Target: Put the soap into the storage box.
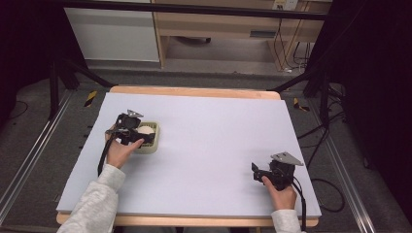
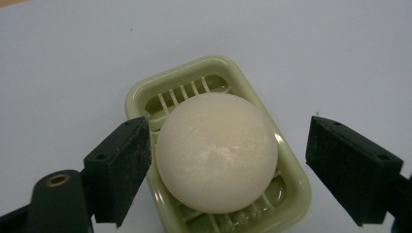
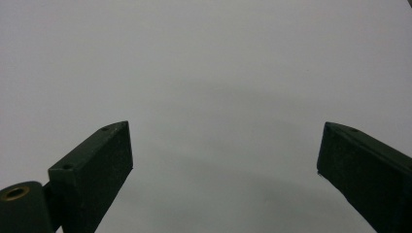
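Observation:
A round cream soap bar (image 2: pixel 216 153) lies in a pale green slotted dish (image 2: pixel 141 94) on the white table sheet. My left gripper (image 2: pixel 228 131) hangs over the dish with its jaws open on either side of the soap. The left pad is close beside the soap and the right pad stands well off it. From above, the dish (image 1: pixel 151 145) and soap (image 1: pixel 145 129) sit at the left of the table, under the left gripper (image 1: pixel 133 133). My right gripper (image 1: pixel 257 172) rests near the front right, and in its own view the right gripper (image 3: pixel 223 131) is open over bare sheet.
The white sheet (image 1: pixel 209 145) covers a wooden table whose edge (image 1: pixel 194 91) shows at the back. Dark frame legs and cables stand on the floor to both sides. Wooden furniture (image 1: pixel 218 24) is behind the table.

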A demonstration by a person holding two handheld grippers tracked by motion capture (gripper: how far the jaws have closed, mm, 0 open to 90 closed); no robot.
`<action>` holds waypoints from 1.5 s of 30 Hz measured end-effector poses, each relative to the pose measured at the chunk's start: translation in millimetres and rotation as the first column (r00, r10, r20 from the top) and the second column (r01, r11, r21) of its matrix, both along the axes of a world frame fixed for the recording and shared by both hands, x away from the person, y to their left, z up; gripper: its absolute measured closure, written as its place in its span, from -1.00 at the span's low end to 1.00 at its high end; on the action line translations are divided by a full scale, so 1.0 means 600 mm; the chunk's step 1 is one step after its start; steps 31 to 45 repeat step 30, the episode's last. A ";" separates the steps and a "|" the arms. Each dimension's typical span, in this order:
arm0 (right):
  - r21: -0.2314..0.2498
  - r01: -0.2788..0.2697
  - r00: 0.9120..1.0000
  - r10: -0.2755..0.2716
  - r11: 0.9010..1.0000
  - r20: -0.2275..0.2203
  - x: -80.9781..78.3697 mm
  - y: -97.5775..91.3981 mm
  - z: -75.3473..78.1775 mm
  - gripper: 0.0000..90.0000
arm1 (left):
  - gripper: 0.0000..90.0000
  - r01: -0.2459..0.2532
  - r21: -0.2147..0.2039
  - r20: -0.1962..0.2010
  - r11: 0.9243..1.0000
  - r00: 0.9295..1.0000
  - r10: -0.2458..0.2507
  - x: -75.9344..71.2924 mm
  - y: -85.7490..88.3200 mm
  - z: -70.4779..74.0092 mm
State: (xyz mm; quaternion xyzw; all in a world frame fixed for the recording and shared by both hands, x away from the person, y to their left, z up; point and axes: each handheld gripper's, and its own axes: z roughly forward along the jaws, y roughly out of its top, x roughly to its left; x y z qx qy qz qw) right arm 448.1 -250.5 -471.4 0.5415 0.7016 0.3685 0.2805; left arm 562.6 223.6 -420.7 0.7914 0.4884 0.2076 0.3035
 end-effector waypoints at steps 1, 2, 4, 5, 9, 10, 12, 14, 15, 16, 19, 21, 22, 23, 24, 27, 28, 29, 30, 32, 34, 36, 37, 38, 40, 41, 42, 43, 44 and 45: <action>0.004 0.003 1.000 -0.003 1.000 -0.003 -0.001 0.000 0.000 -0.86 | -0.64 0.006 -0.007 0.004 1.000 1.000 -0.006 -0.005 0.001 0.003; 0.004 0.004 1.000 -0.004 1.000 -0.003 -0.001 0.000 0.000 -0.86 | -0.64 0.008 -0.023 0.017 1.000 1.000 -0.008 -0.012 0.002 0.007; 0.005 0.003 1.000 -0.003 1.000 -0.001 -0.001 -0.001 0.000 -0.86 | -0.64 0.014 -0.039 0.028 0.999 1.000 -0.013 -0.022 0.004 0.010; 0.003 0.005 1.000 -0.005 1.000 0.000 -0.001 -0.002 0.000 -0.87 | -0.64 0.018 -0.044 0.032 0.999 0.999 -0.017 -0.028 0.005 0.012; 0.002 0.008 1.000 -0.008 1.000 0.001 -0.001 -0.003 0.000 -0.87 | -0.64 0.034 -0.064 0.040 0.997 0.999 -0.031 -0.045 0.008 0.012; 0.001 0.008 1.000 -0.008 1.000 0.001 -0.002 -0.003 0.000 -0.87 | -0.64 0.035 -0.067 0.046 0.997 0.998 -0.032 -0.051 0.009 0.012; -0.003 0.007 1.000 -0.007 1.000 -0.001 -0.002 -0.002 -0.001 -0.87 | -0.61 0.034 -0.071 0.065 0.997 0.997 -0.030 -0.064 0.012 0.012; 0.000 0.010 1.000 -0.010 1.000 -0.007 -0.003 -0.002 -0.002 -0.87 | -0.60 0.036 -0.067 0.076 0.997 0.997 -0.031 -0.075 0.016 0.010; -0.002 0.010 1.000 -0.010 1.000 -0.005 -0.003 -0.003 -0.002 -0.87 | -0.60 0.036 -0.069 0.080 0.997 0.996 -0.030 -0.081 0.017 0.009; -0.002 0.009 1.000 -0.009 1.000 -0.008 -0.003 -0.004 -0.002 -0.87 | -0.58 0.035 -0.071 0.085 0.997 0.996 -0.029 -0.086 0.019 0.007; 0.000 0.012 1.000 -0.012 1.000 -0.008 -0.004 -0.006 -0.003 -0.87 | -0.56 0.035 -0.083 0.099 0.996 0.995 -0.027 -0.103 0.025 0.000; 0.001 0.018 1.000 -0.018 1.000 -0.011 -0.006 -0.010 -0.003 -0.87 | -0.55 0.035 -0.090 0.108 0.995 0.994 -0.025 -0.120 0.033 -0.009; -0.001 0.018 1.000 -0.018 1.000 -0.010 -0.007 -0.011 -0.004 -0.87 | -0.55 0.032 -0.089 0.110 0.996 0.994 -0.022 -0.125 0.035 -0.013; 0.000 0.024 1.000 -0.024 1.000 -0.012 -0.007 -0.012 -0.005 -0.87 | -0.55 0.030 -0.084 0.109 0.996 0.994 -0.021 -0.130 0.040 -0.017; 0.004 0.027 0.999 -0.027 1.000 -0.018 -0.008 -0.013 -0.005 -0.87 | -0.55 0.023 -0.089 0.108 0.996 0.994 -0.013 -0.135 0.044 -0.021; 0.003 0.027 0.999 -0.027 1.000 -0.026 -0.008 -0.015 -0.007 -0.87 | -0.55 0.013 -0.092 0.104 0.996 0.995 -0.003 -0.144 0.054 -0.027; 0.000 0.027 0.999 -0.027 1.000 -0.026 -0.008 -0.015 -0.008 -0.87 | -0.55 0.008 -0.098 0.102 0.995 0.995 0.002 -0.148 0.058 -0.031; -0.002 0.028 0.999 -0.028 1.000 -0.028 -0.007 -0.016 -0.008 -0.87 | -0.55 0.000 -0.099 0.103 0.995 0.995 0.011 -0.156 0.066 -0.036; -0.002 0.028 0.999 -0.028 1.000 -0.028 -0.007 -0.016 -0.008 -0.87 | -0.55 0.000 -0.099 0.103 0.995 0.995 0.011 -0.156 0.066 -0.036; -0.002 0.028 0.999 -0.028 1.000 -0.028 -0.007 -0.016 -0.008 -0.87 | -0.55 0.000 -0.099 0.103 0.995 0.995 0.011 -0.156 0.066 -0.036; -0.002 0.028 0.999 -0.028 1.000 -0.028 -0.007 -0.016 -0.008 -0.87 | -0.55 0.000 -0.099 0.103 0.995 0.995 0.011 -0.156 0.066 -0.036; -0.002 0.028 0.999 -0.028 1.000 -0.028 -0.007 -0.016 -0.008 -0.87 | -0.55 0.000 -0.099 0.103 0.995 0.995 0.011 -0.156 0.066 -0.036; -0.002 0.028 0.999 -0.028 1.000 -0.028 -0.007 -0.016 -0.008 -0.87 | -0.55 0.000 -0.099 0.103 0.995 0.995 0.011 -0.156 0.066 -0.036; -0.002 0.028 0.999 -0.028 1.000 -0.028 -0.007 -0.016 -0.008 -0.87 | -0.55 0.000 -0.099 0.103 0.995 0.995 0.011 -0.156 0.066 -0.036; -0.002 0.028 0.999 -0.028 1.000 -0.028 -0.007 -0.016 -0.008 -0.87 | -0.55 0.000 -0.099 0.103 0.995 0.995 0.011 -0.156 0.066 -0.036; -0.002 0.028 0.999 -0.028 1.000 -0.028 -0.007 -0.016 -0.008 -0.87 | -0.55 0.000 -0.099 0.103 0.995 0.995 0.011 -0.156 0.066 -0.036; -0.002 0.028 0.999 -0.028 1.000 -0.028 -0.007 -0.016 -0.008 -0.87 | -0.55 0.000 -0.099 0.103 0.995 0.995 0.011 -0.156 0.066 -0.036; -0.002 0.028 0.999 -0.028 1.000 -0.028 -0.007 -0.016 -0.008 -0.87 | -0.55 0.000 -0.099 0.103 0.995 0.995 0.011 -0.156 0.066 -0.036; -0.002 0.028 0.999 -0.028 1.000 -0.028 -0.007 -0.016 -0.008 -0.87 | -0.55 0.000 -0.099 0.103 0.995 0.995 0.011 -0.156 0.066 -0.036; -0.002 0.028 0.999 -0.028 1.000 -0.028 -0.007 -0.016 -0.008 -0.87 | -0.55 0.000 -0.099 0.103 0.995 0.995 0.011 -0.156 0.066 -0.036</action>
